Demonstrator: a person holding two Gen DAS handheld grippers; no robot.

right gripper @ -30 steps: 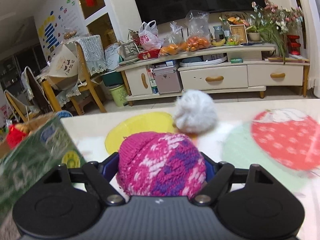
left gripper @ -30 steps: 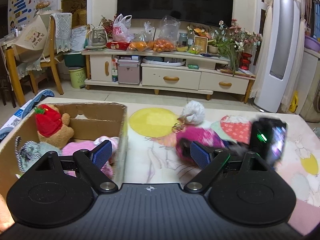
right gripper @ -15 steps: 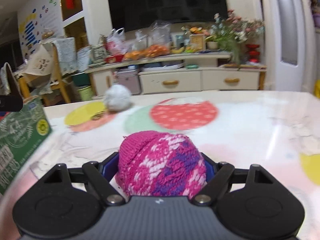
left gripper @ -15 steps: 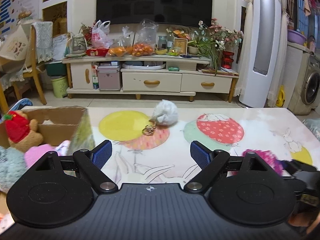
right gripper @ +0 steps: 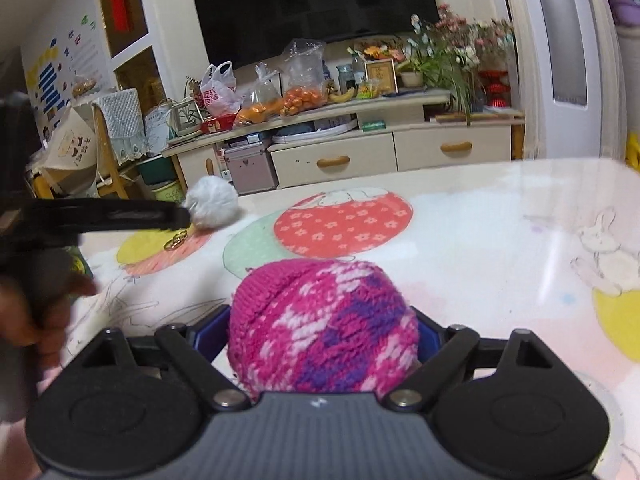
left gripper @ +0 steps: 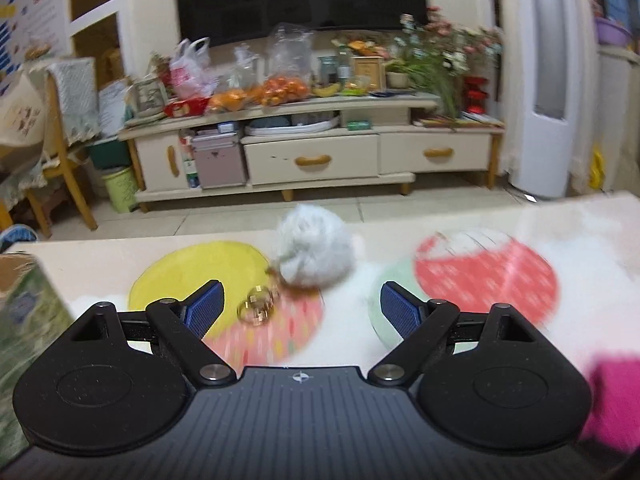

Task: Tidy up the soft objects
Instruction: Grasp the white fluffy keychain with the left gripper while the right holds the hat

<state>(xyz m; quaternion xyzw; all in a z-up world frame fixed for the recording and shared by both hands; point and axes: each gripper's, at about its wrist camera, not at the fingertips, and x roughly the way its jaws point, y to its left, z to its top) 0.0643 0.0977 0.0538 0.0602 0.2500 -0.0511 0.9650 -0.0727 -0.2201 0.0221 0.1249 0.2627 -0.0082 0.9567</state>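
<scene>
Since half a second ago we have swung our left gripper (left gripper: pixel 300 304) toward the pompom (left gripper: pixel 314 256), which now sits larger between its blue pads (left gripper: pixel 400 312); the box (left gripper: pixel 24 312) has slid to the left edge of that view. Its jaws stand wide, holding nothing. The pompom rests near the table's (right gripper: pixel 500 208) far edge, with its key rings (left gripper: pixel 258 308) just beside it. Our right gripper (right gripper: pixel 320 336) is clamped on the pink hat (right gripper: pixel 324 324), over the table's near middle.
</scene>
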